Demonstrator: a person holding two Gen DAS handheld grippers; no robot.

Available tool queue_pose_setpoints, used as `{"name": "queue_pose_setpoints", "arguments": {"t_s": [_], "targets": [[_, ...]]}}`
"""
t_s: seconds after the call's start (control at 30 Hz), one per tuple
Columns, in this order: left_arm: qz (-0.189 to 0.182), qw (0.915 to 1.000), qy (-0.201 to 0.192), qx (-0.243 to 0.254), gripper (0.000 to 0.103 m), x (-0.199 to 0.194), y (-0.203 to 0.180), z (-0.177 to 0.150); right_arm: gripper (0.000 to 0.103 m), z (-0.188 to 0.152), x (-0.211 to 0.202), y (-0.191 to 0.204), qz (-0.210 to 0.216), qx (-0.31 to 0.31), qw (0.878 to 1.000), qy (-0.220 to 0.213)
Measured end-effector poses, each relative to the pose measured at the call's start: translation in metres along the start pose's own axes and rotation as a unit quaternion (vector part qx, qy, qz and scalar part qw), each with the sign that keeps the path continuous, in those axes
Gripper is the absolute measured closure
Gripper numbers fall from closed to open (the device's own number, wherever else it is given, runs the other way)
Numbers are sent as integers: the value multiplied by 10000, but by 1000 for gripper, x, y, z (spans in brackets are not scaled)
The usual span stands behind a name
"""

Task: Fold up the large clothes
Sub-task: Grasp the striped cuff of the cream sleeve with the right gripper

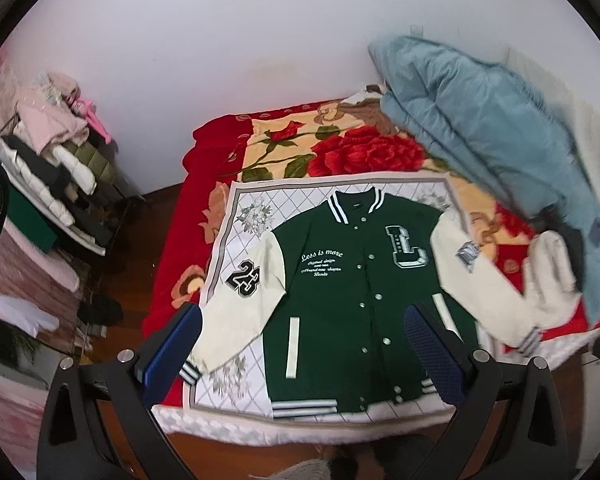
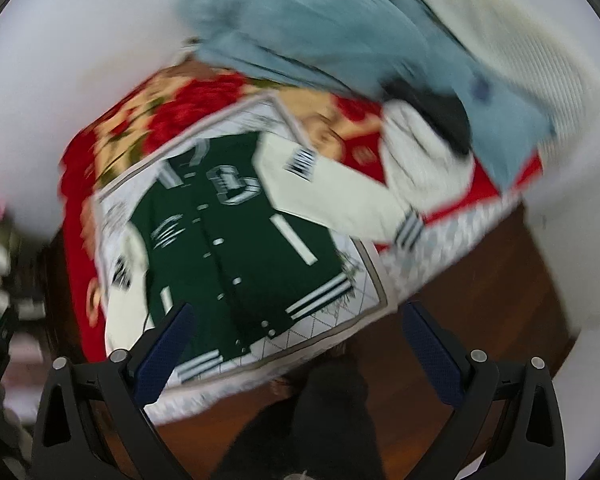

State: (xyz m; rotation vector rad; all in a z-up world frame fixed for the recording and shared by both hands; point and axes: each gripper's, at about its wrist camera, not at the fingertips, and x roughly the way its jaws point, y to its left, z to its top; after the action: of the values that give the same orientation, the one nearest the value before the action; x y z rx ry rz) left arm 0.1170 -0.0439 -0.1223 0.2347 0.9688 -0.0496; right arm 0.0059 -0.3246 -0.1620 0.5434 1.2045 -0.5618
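Note:
A green varsity jacket (image 1: pixel 340 280) with cream sleeves lies flat, front up and buttoned, on a white quilted mat (image 1: pixel 236 248) on the bed. It also shows in the blurred right wrist view (image 2: pixel 220 236). My left gripper (image 1: pixel 300 344) is open and empty, held above the jacket's lower hem. My right gripper (image 2: pixel 296 344) is open and empty, above the bed's front edge, near the jacket's hem. The left sleeve (image 1: pixel 244 304) bears a "23" patch; the right sleeve (image 1: pixel 476 280) stretches out to the right.
A red rose-pattern blanket (image 1: pixel 340 148) covers the bed. A blue padded coat (image 1: pixel 500 132) and a white fleece garment (image 1: pixel 552 280) are heaped at the right. A rack of folded clothes (image 1: pixel 60 168) stands at the left. Brown wooden floor (image 2: pixel 480 288) lies around the bed.

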Motion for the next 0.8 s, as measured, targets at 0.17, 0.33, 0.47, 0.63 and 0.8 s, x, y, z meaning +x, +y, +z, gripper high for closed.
{"name": "queue_pose_setpoints", "arguments": {"t_s": [0.17, 0.33, 0.47, 0.63, 0.8], "targets": [[248, 9991, 358, 5, 0, 85, -38, -14, 24, 8, 132, -94, 274, 1403, 9890, 380], [494, 9945, 925, -65, 0, 175, -87, -36, 24, 7, 268, -183, 791, 2700, 9582, 527], [636, 9887, 1354, 12, 0, 241, -124, -50, 24, -3, 384, -236, 1139, 3707, 9186, 761], [743, 9836, 1644, 23, 0, 310, -165, -58, 24, 3, 480, -272, 1324, 4329, 8897, 594], [668, 9830, 1709, 26, 0, 352, -197, -61, 22, 27, 510, -290, 1715, 4711, 8642, -437]]}}
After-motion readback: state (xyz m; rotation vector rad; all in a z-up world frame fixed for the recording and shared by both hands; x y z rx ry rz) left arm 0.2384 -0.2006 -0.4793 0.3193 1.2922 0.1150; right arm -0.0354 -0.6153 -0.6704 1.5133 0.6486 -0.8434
